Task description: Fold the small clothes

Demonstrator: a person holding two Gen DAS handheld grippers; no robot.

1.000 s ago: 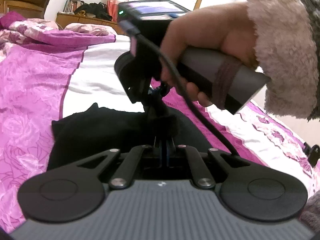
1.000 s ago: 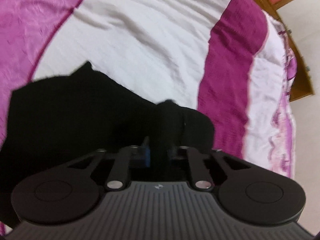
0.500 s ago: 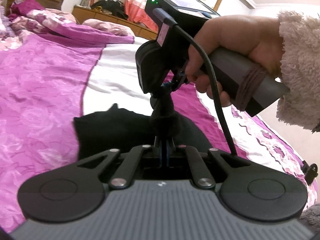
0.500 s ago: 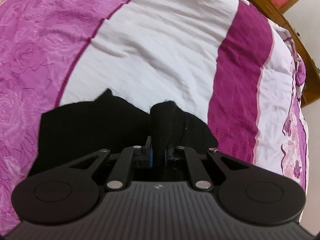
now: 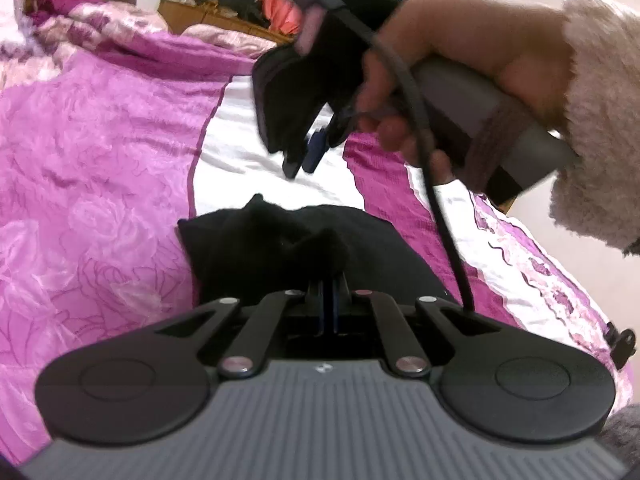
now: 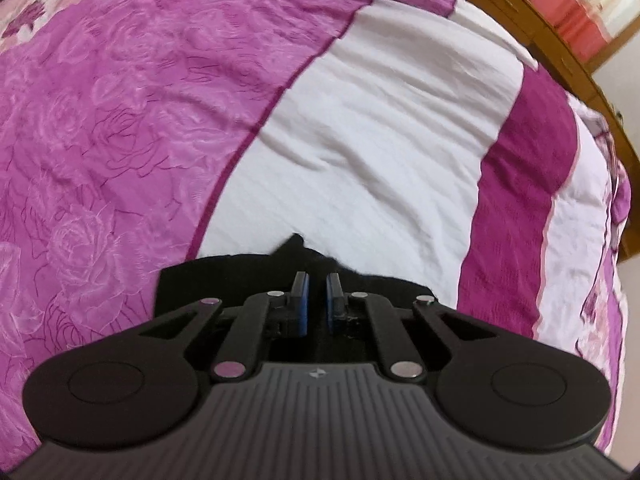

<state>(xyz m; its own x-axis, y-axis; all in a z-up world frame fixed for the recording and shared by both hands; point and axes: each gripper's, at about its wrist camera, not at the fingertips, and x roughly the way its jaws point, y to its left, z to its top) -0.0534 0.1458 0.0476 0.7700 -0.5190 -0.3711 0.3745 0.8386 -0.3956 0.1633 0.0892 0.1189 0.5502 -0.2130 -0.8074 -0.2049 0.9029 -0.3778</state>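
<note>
Now, status:
right gripper (image 6: 316,290): let go, fingers parted, empty; half a second ago it pinched the cloth, now lifted clear above it.
left gripper (image 5: 328,280): clamped on a bunched edge of the cloth (image 5: 256,244), same as before.
cloth: black, lying on the bedspread (image 6: 360,140), straddling its pink/white seam.
right hand (image 5: 460,52): up and away over the white stripe.
meaning: likely one fold laid down; left release probably next.
</note>
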